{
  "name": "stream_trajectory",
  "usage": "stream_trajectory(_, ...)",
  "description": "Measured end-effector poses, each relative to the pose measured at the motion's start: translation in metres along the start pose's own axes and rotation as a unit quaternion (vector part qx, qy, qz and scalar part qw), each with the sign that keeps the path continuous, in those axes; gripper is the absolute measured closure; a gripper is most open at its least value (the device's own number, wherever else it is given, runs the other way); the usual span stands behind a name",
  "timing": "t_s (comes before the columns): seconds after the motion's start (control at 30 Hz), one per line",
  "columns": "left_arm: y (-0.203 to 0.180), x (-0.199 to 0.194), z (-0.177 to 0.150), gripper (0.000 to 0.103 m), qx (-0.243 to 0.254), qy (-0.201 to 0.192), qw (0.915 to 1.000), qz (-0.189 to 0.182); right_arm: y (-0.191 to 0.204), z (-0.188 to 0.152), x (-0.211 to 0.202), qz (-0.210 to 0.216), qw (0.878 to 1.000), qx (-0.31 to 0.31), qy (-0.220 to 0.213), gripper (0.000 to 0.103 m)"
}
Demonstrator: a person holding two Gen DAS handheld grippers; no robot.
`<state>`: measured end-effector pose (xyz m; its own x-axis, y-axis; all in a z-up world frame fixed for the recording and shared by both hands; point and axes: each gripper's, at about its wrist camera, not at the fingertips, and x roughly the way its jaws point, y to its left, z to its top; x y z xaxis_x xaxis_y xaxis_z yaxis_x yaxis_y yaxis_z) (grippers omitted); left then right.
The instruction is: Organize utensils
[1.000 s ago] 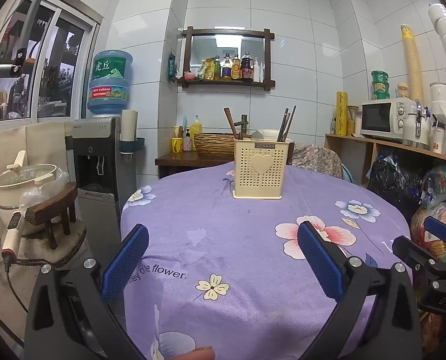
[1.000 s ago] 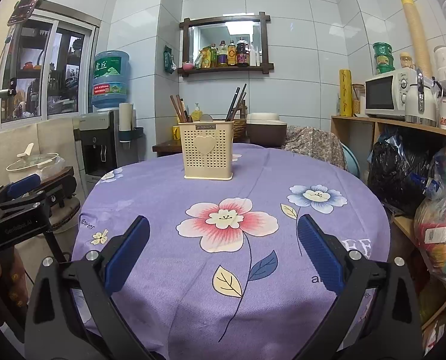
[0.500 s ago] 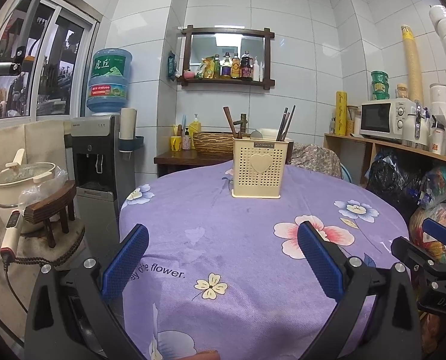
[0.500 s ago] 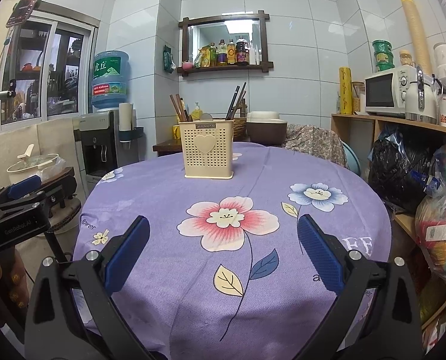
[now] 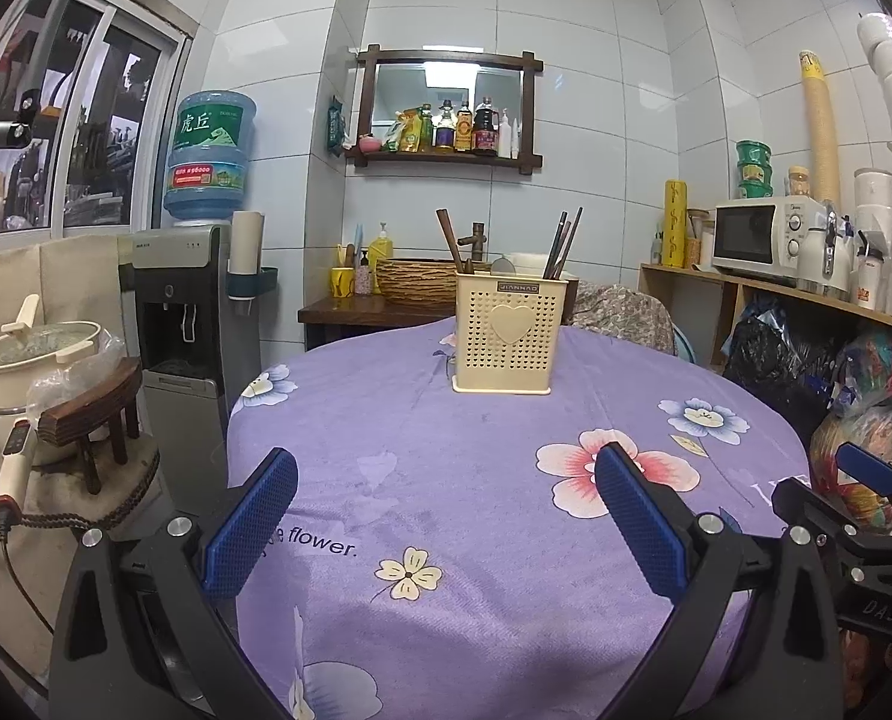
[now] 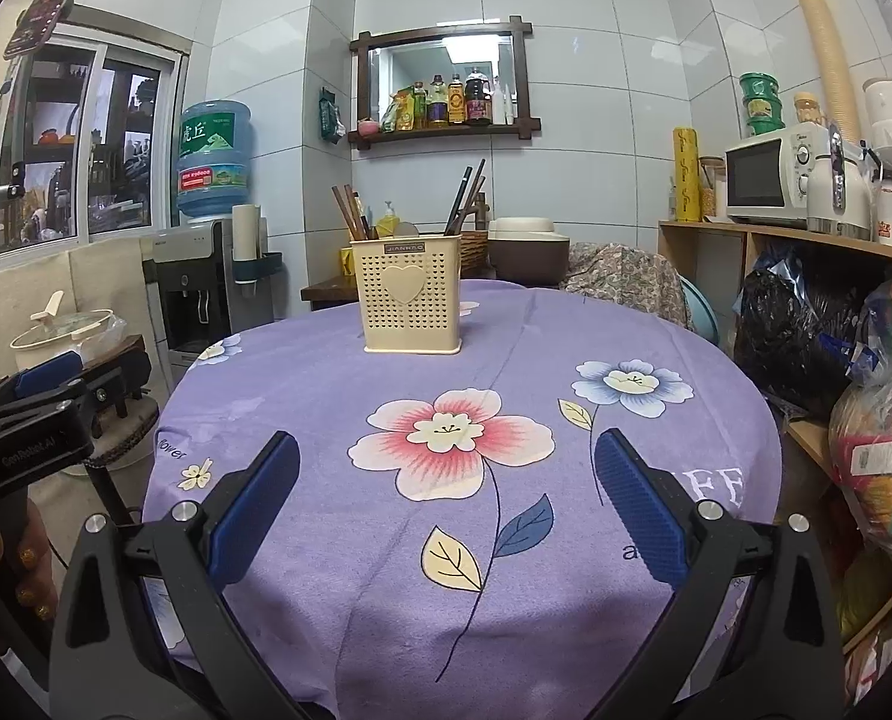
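The cream utensil holder point(image 5: 509, 333) with a raised heart on its perforated front stands upright on the far side of the round table, a little past the middle of the purple flowered tablecloth point(image 5: 476, 450). Dark chopsticks point(image 5: 561, 245) lean out of its right side and a few brown wooden utensils point(image 5: 449, 240) stick up from its left; I can't tell how the inside is divided. Nothing else lies on the cloth around it. Both grippers hang at the near edge of the table, well apart from the holder. The left gripper point(image 5: 446, 519) has its blue-padded fingers point(image 5: 248, 531) spread wide with only the cloth between them, gripping nothing. The right gripper point(image 6: 446, 501) is the same, jaws wide apart and bare, over the big pink flower point(image 6: 449, 441) printed on the cloth. From the right wrist view the left gripper's black body shows at the left edge, with a hand point(image 6: 23, 564) around its handle. Behind the table, a water dispenser point(image 5: 185, 294) with a blue bottle stands against the left wall, a wooden wall shelf point(image 5: 446, 114) holds sauce bottles, and a white microwave point(image 5: 758, 234) sits on the wooden rack at the right.
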<state>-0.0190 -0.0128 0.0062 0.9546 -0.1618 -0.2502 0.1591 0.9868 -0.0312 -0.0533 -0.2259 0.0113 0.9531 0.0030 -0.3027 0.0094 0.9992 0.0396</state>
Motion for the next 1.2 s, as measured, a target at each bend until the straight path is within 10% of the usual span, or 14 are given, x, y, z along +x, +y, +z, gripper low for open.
stream_trajectory(1.2, 0.0014, 0.0068, -0.0001, 0.005, -0.001, 0.02, 0.9997, 0.014, 0.0017, -0.0021, 0.0039, 0.0, 1.0, 0.007, 0.011, 0.006)
